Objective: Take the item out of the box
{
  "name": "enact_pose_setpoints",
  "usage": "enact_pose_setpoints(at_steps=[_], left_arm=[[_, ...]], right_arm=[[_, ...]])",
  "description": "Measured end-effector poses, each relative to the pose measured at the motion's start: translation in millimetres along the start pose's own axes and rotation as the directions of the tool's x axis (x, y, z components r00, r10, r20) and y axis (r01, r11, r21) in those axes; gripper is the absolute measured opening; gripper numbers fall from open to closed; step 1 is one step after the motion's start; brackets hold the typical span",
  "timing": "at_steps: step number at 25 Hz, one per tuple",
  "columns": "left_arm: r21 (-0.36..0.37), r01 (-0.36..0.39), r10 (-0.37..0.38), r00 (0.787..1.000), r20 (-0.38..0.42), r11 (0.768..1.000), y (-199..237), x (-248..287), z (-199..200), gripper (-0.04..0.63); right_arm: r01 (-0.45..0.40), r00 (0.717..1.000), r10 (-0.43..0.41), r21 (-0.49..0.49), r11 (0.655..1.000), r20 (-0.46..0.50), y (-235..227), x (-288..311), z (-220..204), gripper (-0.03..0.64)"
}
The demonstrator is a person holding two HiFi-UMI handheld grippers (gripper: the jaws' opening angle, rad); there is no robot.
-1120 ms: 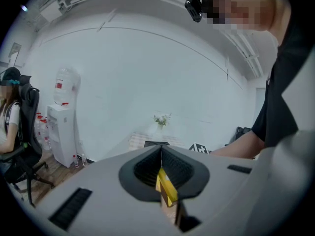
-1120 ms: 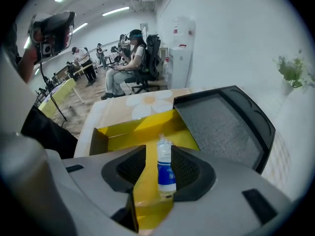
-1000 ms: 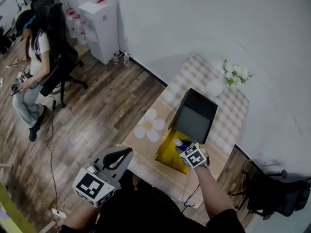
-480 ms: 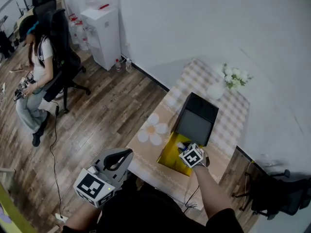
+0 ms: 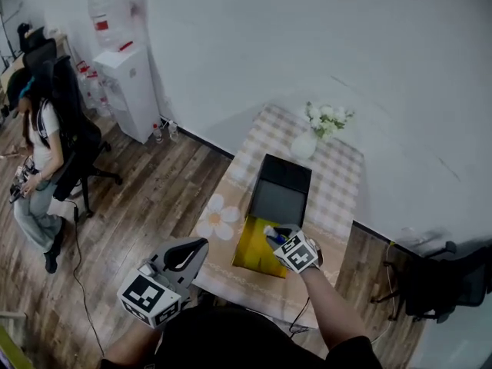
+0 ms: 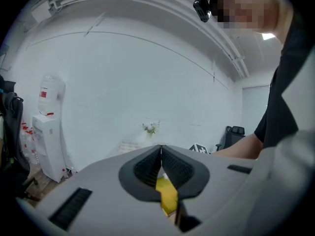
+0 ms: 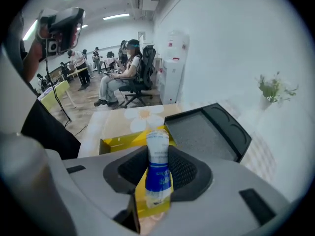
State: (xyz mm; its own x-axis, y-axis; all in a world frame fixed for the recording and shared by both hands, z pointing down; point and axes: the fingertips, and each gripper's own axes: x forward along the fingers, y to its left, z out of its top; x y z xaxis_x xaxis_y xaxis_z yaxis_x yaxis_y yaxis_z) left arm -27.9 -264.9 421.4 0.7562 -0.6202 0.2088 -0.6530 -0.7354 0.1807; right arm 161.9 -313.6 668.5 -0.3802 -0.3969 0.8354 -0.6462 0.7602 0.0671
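Observation:
A yellow box [image 5: 252, 254] sits on the table with its black lid [image 5: 280, 191] folded back. My right gripper [image 5: 278, 237] hovers over the box's right side. In the right gripper view a white and blue tube [image 7: 158, 167] stands between the jaws of the right gripper [image 7: 158, 156], above the yellow box [image 7: 118, 144]. The jaws are closing round the tube and the pads lie close on either side. The tube's white end [image 5: 270, 231] pokes out past the fingertips. My left gripper [image 5: 192, 246] hangs shut and empty below the table's near edge, its pads [image 6: 147, 167] meeting at the tip.
A white vase of flowers [image 5: 307, 141] stands at the far end of the checked tablecloth [image 5: 338, 183]. A flower-print mat [image 5: 217, 217] lies left of the box. A water dispenser [image 5: 127, 83], a seated person [image 5: 34, 152] and a black chair [image 5: 446, 283] surround the table.
The head view has swung, shifting the table leftward in the picture. The right gripper stays over the yellow box with the tube at its tip. The left gripper has not moved.

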Motion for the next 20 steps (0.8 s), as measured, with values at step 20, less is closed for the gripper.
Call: enact_pose_setpoints(at_steps=[20], left_arm=[[0.107, 0.200, -0.204, 0.979, 0.022, 0.974, -61, 47, 42, 0.015]], right_arm=[[-0.058, 0.771, -0.083, 0.200, 0.978, 0.632, 15, -211, 97, 0.137]])
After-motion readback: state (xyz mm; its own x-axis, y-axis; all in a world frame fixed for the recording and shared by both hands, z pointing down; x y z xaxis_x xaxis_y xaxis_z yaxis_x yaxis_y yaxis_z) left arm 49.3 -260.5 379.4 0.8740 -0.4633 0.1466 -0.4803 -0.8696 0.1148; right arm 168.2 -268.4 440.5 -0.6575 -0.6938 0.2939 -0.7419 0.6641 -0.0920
